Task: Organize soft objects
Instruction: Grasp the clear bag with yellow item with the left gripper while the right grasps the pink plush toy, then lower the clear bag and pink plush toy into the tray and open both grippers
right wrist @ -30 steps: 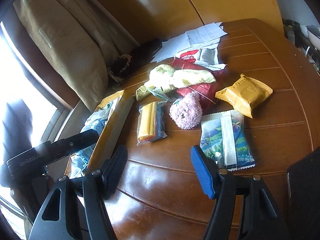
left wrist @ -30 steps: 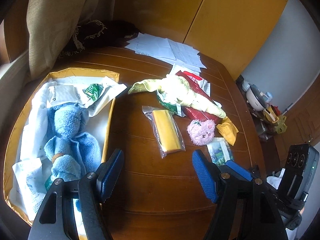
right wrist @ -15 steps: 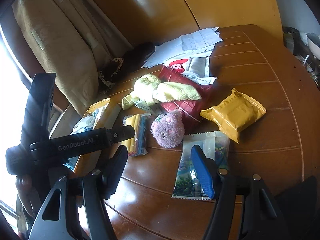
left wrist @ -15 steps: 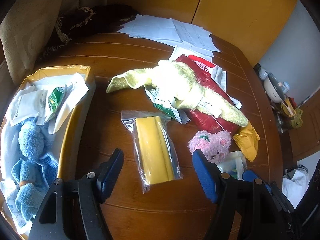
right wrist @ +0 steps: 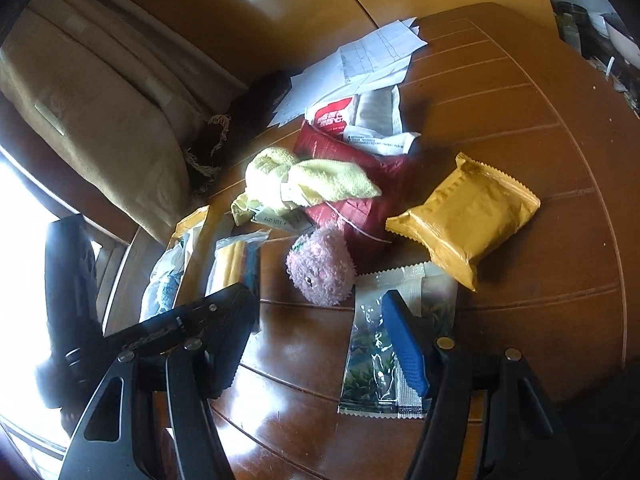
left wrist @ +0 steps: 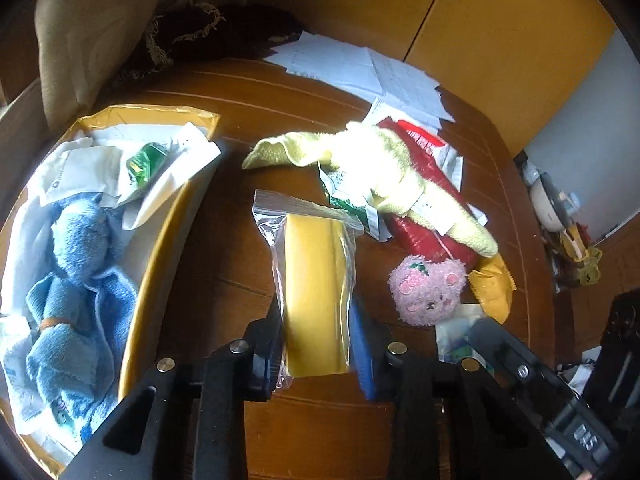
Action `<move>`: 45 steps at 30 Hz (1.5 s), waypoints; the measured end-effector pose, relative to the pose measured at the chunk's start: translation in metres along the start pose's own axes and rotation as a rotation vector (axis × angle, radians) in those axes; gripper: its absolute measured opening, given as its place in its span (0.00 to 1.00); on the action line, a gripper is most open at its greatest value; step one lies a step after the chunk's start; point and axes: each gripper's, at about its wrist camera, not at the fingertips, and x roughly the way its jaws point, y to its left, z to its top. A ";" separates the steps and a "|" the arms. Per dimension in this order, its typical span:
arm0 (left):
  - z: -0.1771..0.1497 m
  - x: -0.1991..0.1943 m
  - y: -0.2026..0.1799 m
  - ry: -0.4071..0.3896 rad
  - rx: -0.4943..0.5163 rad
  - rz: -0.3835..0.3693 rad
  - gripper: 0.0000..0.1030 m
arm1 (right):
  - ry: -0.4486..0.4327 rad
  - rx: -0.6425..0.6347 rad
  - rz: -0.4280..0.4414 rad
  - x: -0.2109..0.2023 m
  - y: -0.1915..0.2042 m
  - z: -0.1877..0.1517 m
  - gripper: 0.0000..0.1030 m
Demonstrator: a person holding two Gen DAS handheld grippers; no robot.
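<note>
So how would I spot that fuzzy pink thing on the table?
On the brown wooden table, find the red packet under the yellow towel. The pink plush toy sits at its near end: round, fluffy, with a small face, unlike the flat wrappers around it.

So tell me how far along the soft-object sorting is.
Partly done. The blue towel already lies in the yellow box. In hand: the left gripper is shut on the bagged yellow sponge. Left on the table: the yellow cloth and the pink plush. The right gripper is open, holding nothing, above a green packet.
</note>
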 end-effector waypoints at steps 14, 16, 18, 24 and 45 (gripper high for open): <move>-0.029 -0.103 0.099 -0.160 -0.067 -0.139 0.30 | -0.055 0.006 -0.230 0.047 0.028 0.012 0.31; -0.031 -0.114 0.120 -0.183 -0.095 -0.144 0.30 | -0.067 -0.015 -0.261 0.048 0.036 0.010 0.27; -0.033 -0.121 0.141 -0.199 -0.126 -0.145 0.30 | -0.082 -0.035 -0.252 0.043 0.048 0.006 0.24; -0.035 -0.126 0.185 -0.210 -0.176 -0.151 0.30 | -0.127 -0.143 -0.074 0.016 0.109 -0.020 0.24; -0.020 -0.098 0.237 -0.133 -0.141 -0.083 0.30 | -0.008 -0.431 -0.032 0.090 0.214 -0.054 0.24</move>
